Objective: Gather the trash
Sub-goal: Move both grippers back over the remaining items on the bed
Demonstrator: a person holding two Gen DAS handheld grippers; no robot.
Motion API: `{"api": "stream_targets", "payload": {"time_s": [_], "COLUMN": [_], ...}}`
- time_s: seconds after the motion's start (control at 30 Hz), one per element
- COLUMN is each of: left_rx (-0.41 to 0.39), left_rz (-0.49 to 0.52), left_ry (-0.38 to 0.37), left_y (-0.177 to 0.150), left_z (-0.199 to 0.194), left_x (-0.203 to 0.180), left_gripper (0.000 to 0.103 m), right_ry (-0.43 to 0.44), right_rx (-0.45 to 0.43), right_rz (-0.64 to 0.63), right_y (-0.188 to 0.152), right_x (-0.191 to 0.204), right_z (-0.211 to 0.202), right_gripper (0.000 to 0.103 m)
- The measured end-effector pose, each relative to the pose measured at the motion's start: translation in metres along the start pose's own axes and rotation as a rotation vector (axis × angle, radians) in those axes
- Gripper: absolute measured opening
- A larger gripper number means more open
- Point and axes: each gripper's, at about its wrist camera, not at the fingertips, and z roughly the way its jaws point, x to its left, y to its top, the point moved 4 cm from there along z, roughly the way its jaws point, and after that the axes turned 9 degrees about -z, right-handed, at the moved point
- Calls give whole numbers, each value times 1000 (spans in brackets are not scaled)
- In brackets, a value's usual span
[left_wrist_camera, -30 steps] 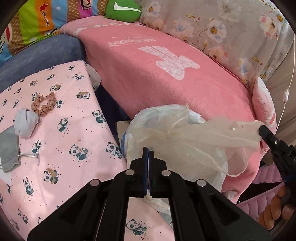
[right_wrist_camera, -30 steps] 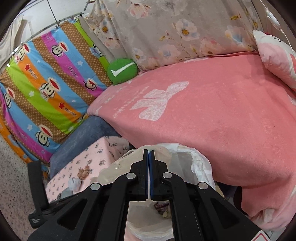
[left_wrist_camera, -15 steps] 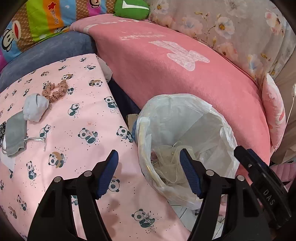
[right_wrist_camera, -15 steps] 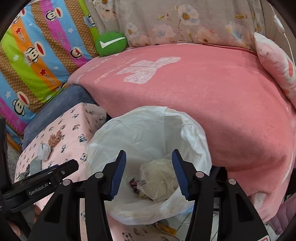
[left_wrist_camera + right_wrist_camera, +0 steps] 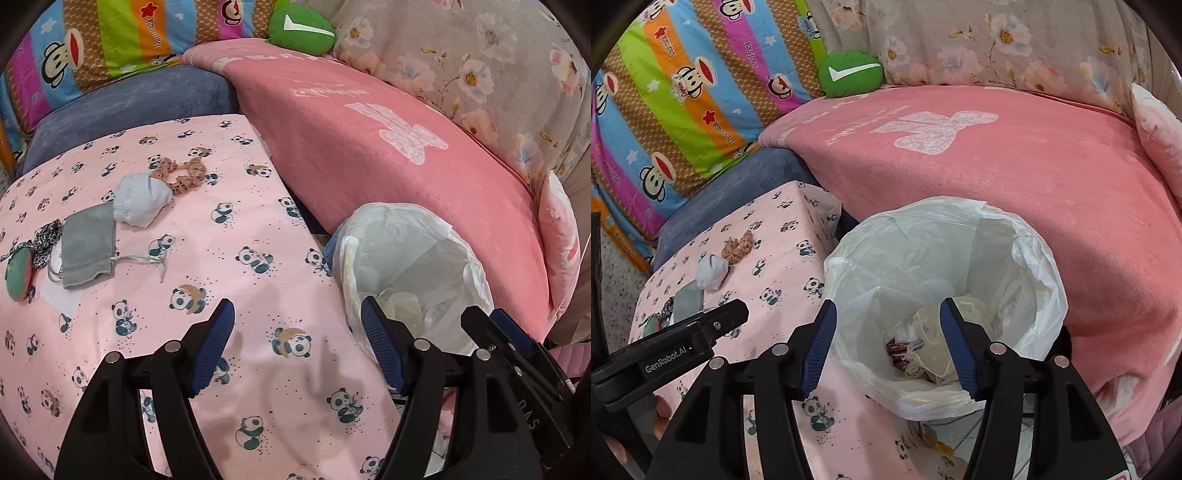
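Both tongs [image 5: 295, 343] [image 5: 886, 343] agape, empty; right over bin bag [image 5: 1027, 258] rim.

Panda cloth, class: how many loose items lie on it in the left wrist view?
5: scrunchie farthest, white sock touching it, grey pouch at the sock's near end, leopard fabric, green pad at the edge. More may be hidden.

The left wrist camera looked forward and down along its own spread fingers [image 5: 218, 343] onto the panda-print cloth [image 5: 229, 266], from close above it, with the lined trash bin [image 5: 413, 258] at its right side. The right wrist camera stood more to the right and looked almost straight down into the same trash bin [image 5: 938, 258], which filled the middle of its view between its fingers [image 5: 822, 343]. Both views shared the bin, the cloth, the pink blanket [image 5: 369, 147] behind, and the green cushion [image 5: 851, 74]. Each camera also caught the other gripper at its edge.
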Motion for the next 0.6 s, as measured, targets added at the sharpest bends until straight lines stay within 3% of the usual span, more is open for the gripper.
{"api": "stream_targets", "payload": {"time_s": [0.6], "left_rx": [-70], "left_rz": [-134], "left_ry": [69], "left_y": [3], "left_z": [-49], "left_x": [95], "left_gripper": [68], "right_ry": [83], "right_rx": [0], "right_rz": [-159], "right_y": [2], "right_x": [104], "right_z": [-10], "right_gripper": [60]}}
